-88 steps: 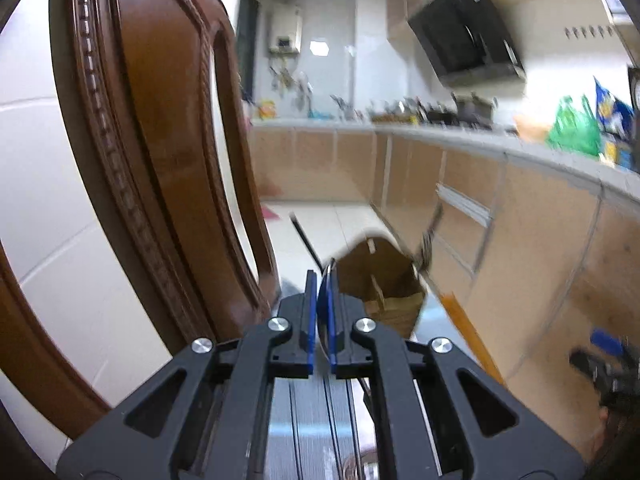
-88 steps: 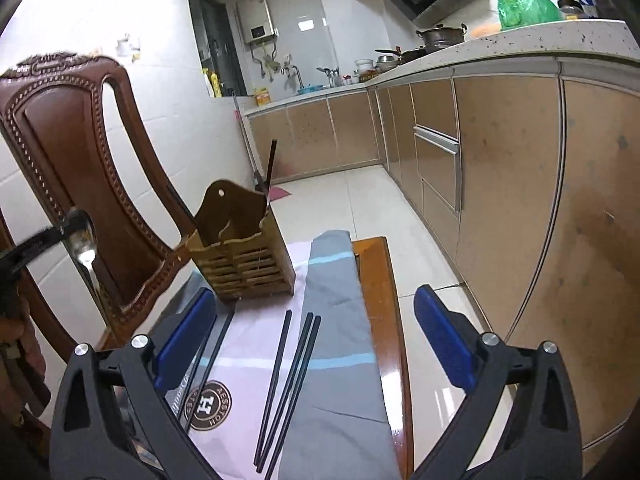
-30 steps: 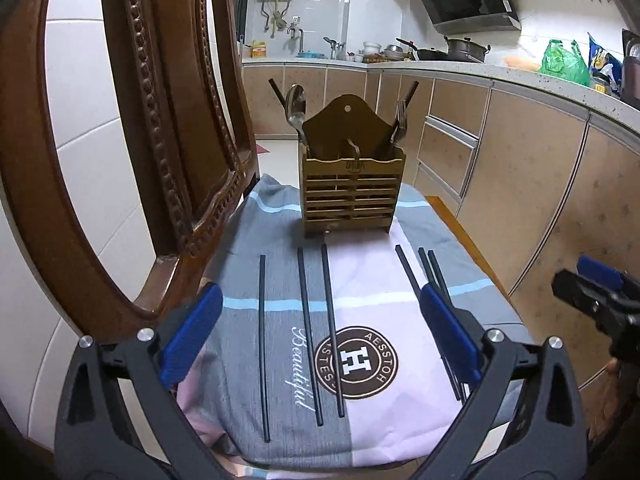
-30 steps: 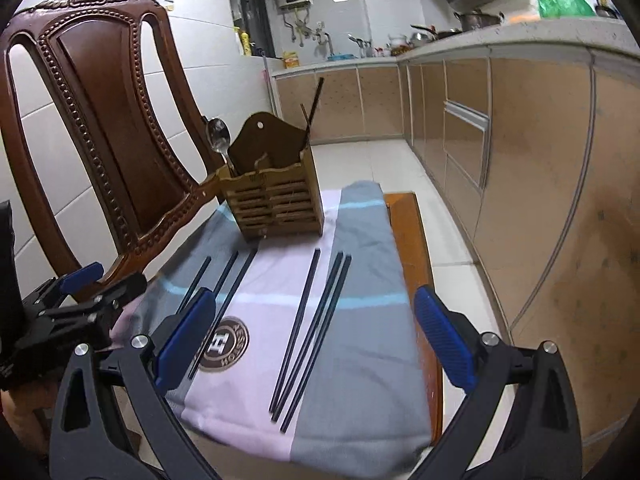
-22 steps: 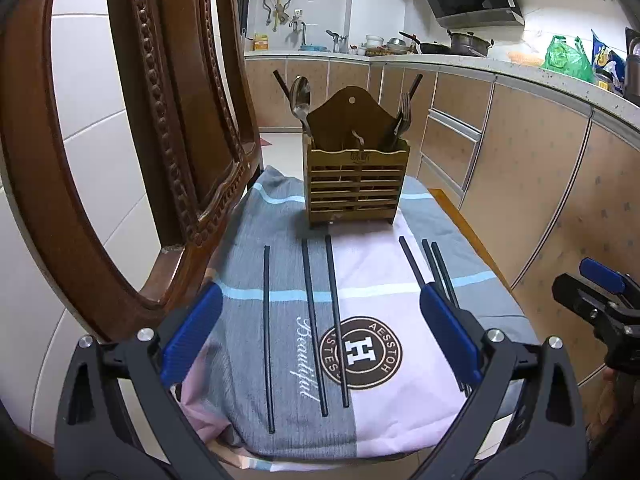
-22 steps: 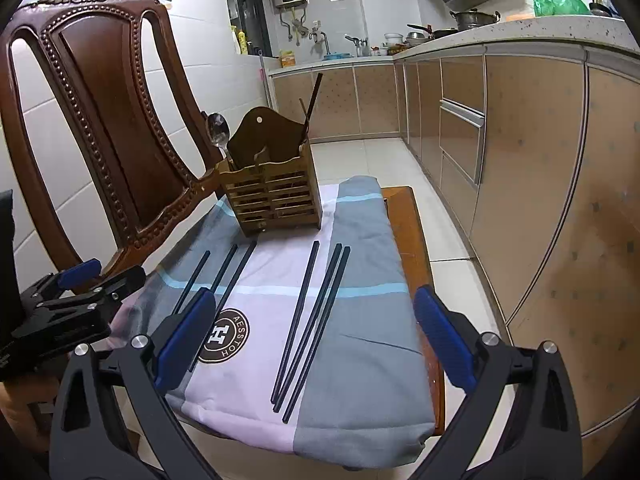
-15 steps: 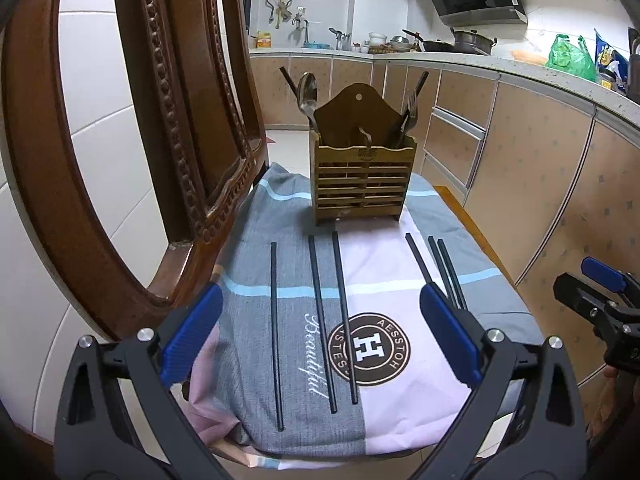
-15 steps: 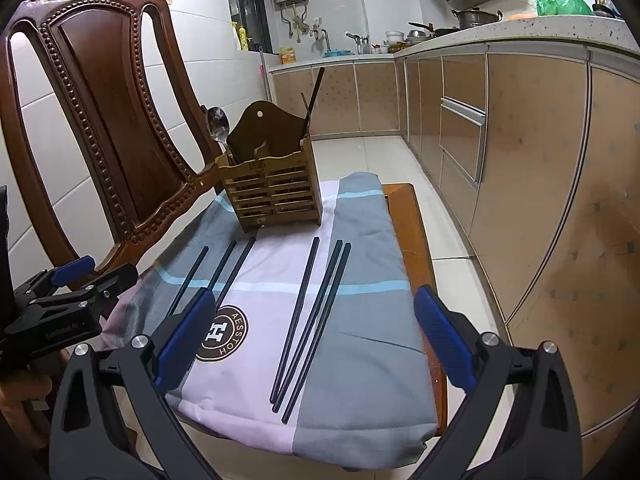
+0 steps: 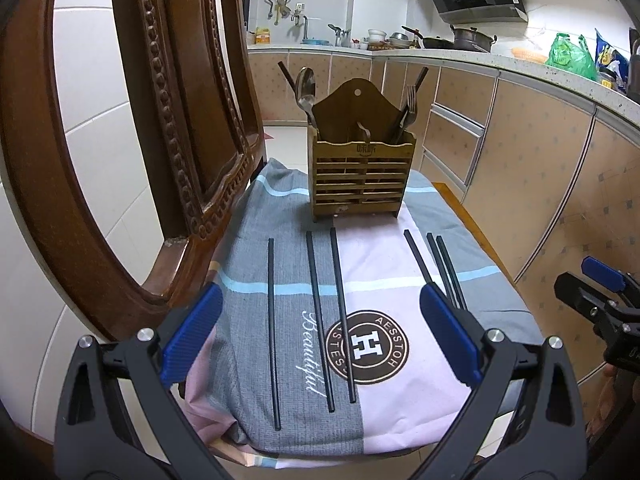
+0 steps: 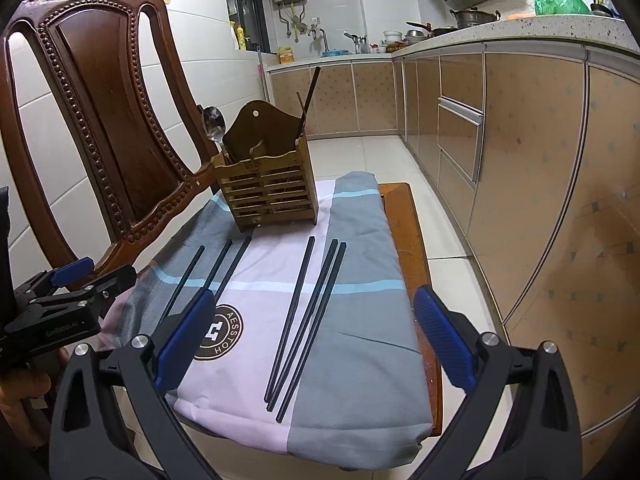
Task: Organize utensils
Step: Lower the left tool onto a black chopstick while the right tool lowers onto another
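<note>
Left gripper (image 9: 320, 336): jaws spread wide, blue pads far apart; holds nothing, touches nothing; hangs above the near edge of the cloth, well short of the holder
Right gripper (image 10: 314, 338): jaws equally wide; empty; hangs near the cloth's front edge, also well short of the holder
Holder (image 9: 361, 174): slatted wooden caddy, upright at the far end of the cloth (image 9: 384, 256); spoon (image 9: 305, 88) stands in its left side, fork (image 9: 409, 106) in its right; dark sticks lean out at both sides
Chopsticks, left set (image 9: 318, 316): three black sticks flat on the cloth in front of the holder, apart from one another
Chopsticks, right set (image 10: 308, 324): three more in front of the holder toward its right; two lie almost touching
Chair back (image 10: 100, 112): carved wood, just left of the holder
Change since 2.9 s ago: left gripper was then clamped on the spoon; the spoon is now in the holder and the jaws are open; over the last second both views barely shift
</note>
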A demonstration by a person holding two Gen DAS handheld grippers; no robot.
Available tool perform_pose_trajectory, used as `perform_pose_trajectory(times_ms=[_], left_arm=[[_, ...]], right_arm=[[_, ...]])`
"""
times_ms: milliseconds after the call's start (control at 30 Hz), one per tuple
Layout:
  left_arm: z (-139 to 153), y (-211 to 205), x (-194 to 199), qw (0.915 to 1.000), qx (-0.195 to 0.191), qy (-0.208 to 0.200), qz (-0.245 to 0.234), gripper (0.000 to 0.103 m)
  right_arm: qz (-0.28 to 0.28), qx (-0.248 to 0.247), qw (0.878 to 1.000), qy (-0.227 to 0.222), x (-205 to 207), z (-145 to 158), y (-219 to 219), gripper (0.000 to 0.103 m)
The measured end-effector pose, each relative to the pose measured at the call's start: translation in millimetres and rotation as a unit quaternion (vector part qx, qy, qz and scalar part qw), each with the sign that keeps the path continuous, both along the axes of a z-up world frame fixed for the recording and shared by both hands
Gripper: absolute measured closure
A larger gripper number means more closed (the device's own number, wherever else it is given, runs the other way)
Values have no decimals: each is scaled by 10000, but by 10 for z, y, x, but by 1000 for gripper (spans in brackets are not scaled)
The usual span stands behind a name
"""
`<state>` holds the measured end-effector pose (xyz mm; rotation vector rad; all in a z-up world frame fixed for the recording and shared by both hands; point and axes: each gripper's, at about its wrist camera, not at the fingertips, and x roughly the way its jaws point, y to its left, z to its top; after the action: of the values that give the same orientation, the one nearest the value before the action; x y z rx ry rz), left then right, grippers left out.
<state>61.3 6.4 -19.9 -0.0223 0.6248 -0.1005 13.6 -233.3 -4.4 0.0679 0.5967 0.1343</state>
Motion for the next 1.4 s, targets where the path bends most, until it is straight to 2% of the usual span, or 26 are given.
perform_pose_trajectory(times_ms=[600,700,767,833,967,1100,1233,1400], left_arm=[[-150,-103,276,9996,-22,294,45,5],[-107,-132,443,9997,-5,226,35,6],[-103,-152,583,9996,-1,272,-15,14],[-144,-187,776,9990,-9,432,-95,28],[-288,-317,1154,9968,60,767,-221,34],[-499,-454,1484,9926,154,1156,-332,47],[-686,-508,1741,9881,139,1494,-329,50],[-850,-501,1994,9829,85,1820,-256,54]], right_arm=[[-24,-143,9999,51,102,-17,-16,6],[59,-165,9998,56,222,-4,12,17],[125,-209,9996,111,369,-1,52,27],[206,-255,9992,207,554,-10,102,33],[287,-193,9978,559,898,-121,166,40],[342,-287,9956,829,1196,-255,285,45],[396,-557,9904,1205,1603,-467,415,50],[342,-666,9873,1403,1963,-619,464,54]])
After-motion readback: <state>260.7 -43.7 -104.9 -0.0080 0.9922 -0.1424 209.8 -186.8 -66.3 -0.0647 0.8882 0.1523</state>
